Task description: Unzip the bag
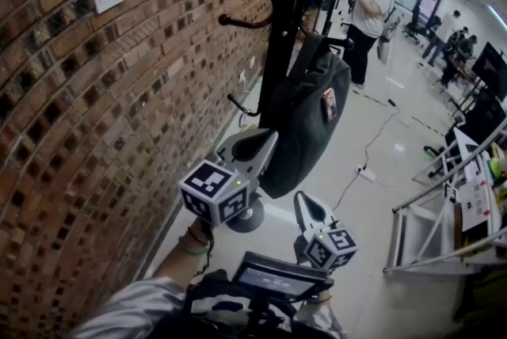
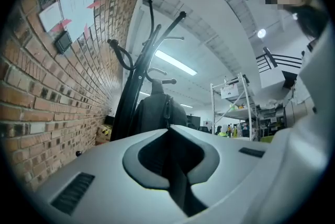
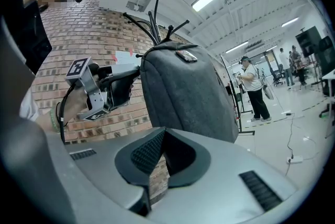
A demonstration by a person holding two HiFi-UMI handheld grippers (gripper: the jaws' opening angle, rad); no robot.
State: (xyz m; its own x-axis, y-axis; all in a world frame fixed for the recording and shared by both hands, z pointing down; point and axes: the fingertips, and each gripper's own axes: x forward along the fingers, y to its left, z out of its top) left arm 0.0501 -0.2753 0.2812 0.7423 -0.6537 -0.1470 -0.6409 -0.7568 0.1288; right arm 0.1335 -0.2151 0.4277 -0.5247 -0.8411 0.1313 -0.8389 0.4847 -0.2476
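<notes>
A dark grey backpack [image 1: 305,123] hangs from a black coat stand [image 1: 281,20] beside the brick wall. My left gripper [image 1: 272,138] is at the bag's lower left side, close to the fabric, with its jaws shut and nothing between them. My right gripper [image 1: 304,197] hovers just below the bag's bottom, also shut and empty. In the left gripper view the bag [image 2: 157,113] hangs straight ahead past the closed tips [image 2: 169,127]. The right gripper view has the bag [image 3: 183,92] filling the centre above its tips [image 3: 165,129], with the left gripper [image 3: 125,87] at the bag's left.
The brick wall [image 1: 95,116] with pinned papers runs along the left. The stand's round base [image 1: 247,215] rests on the floor under the bag. A person in a white shirt [image 1: 368,17] stands further back. A metal rack [image 1: 444,219] is at the right, and a cable [image 1: 372,143] crosses the floor.
</notes>
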